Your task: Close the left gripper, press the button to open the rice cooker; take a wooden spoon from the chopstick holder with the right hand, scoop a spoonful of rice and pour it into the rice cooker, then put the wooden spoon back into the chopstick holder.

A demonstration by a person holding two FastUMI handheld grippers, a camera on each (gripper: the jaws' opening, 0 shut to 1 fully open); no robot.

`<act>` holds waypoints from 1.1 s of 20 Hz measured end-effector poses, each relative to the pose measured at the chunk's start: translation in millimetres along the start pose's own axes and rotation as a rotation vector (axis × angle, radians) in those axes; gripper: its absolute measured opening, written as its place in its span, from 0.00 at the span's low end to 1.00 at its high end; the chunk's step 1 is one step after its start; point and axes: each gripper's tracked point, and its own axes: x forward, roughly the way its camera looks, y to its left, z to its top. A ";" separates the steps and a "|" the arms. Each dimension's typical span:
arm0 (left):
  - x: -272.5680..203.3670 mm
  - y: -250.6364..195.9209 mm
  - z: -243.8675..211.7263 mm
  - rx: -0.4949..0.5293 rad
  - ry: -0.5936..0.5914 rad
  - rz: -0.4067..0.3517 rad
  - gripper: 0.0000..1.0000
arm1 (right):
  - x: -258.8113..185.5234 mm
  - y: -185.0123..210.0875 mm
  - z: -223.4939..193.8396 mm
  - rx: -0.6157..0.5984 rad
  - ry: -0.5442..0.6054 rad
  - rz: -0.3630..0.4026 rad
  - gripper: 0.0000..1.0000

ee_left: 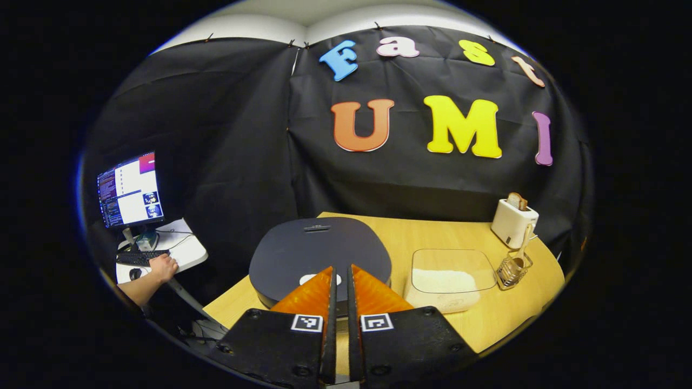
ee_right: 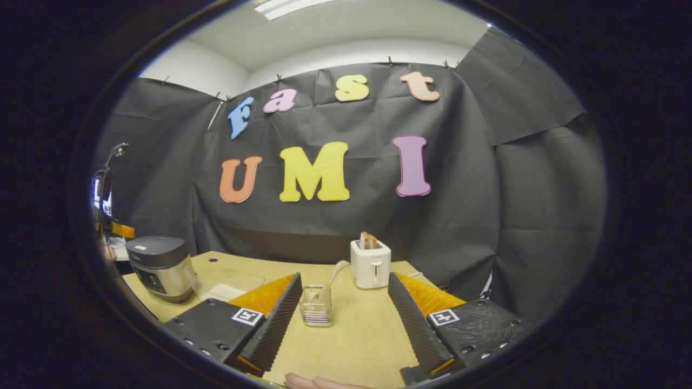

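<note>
The dark rice cooker (ee_left: 319, 248) stands with its lid down right below my left gripper (ee_left: 341, 267). That gripper's fingers are shut, with a thin slit between them, and hover just above the lid's white button (ee_left: 311, 279). To the right lies a clear container of rice (ee_left: 446, 278). Beyond it a wire chopstick holder (ee_left: 513, 268) holds the wooden spoon (ee_left: 524, 240). In the right gripper view my right gripper (ee_right: 344, 276) is open, with the holder (ee_right: 316, 306) and the spoon (ee_right: 332, 275) ahead, just left of centre. The cooker (ee_right: 159, 267) stands at the far left.
A white toaster (ee_left: 513, 220) with bread in it stands at the back right of the wooden table (ee_right: 357, 335). Left of the table, a person's hand (ee_left: 162, 267) rests by a keyboard under a monitor (ee_left: 130, 189).
</note>
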 end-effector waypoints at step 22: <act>39.2 6.9 -37.4 -0.024 0.179 -0.052 0.03 | -3.3 -13.0 5.0 0.045 0.010 -0.012 0.95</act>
